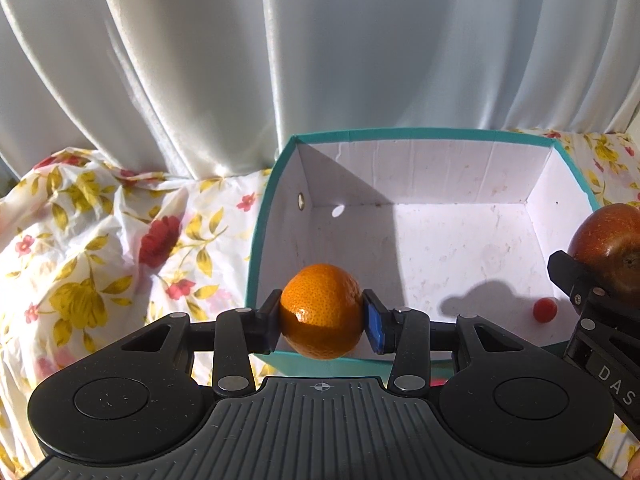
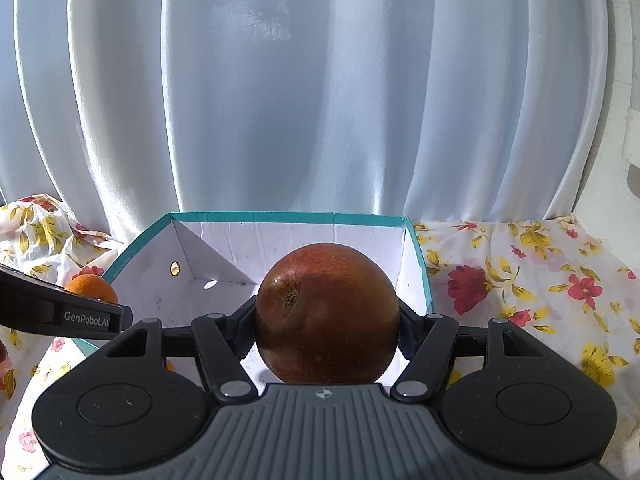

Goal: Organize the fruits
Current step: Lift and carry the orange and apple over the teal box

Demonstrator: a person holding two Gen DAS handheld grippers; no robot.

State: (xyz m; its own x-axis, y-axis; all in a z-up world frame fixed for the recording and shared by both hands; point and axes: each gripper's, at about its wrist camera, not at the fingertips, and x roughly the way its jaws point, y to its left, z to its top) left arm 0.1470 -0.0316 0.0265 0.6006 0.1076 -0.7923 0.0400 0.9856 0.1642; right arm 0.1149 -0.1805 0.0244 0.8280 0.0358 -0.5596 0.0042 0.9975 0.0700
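Fruits are in both of my grippers at this moment. My left gripper [image 1: 322, 318] is clamped on an orange [image 1: 320, 310], with one pad pressing on each side of it. My right gripper [image 2: 326, 330] is clamped on a dark red apple [image 2: 326, 314], which is big enough to hide most of both fingers from the right wrist camera.

Both fruits hang over the near part of the teal box [image 1: 276, 184], which is white inside and stands on a flowered cloth [image 1: 80, 248] in front of a white curtain [image 1: 320, 48]. In the left wrist view the orange is above the near left corner of the box, and the apple is at the right edge, above the right side of the box.

Inside the box I see only one small red fruit [image 1: 545, 310], lying on the floor near the right wall; it is too small for me to name it. The rest of the floor that I can see is bare.

So I judge that the task is at an early stage: one little fruit is inside, and two more are carried but not yet put down. What is left for these two, I think, is to lower them to the floor and open the jaws. Whether more fruits wait outside the box I cannot tell from these views.
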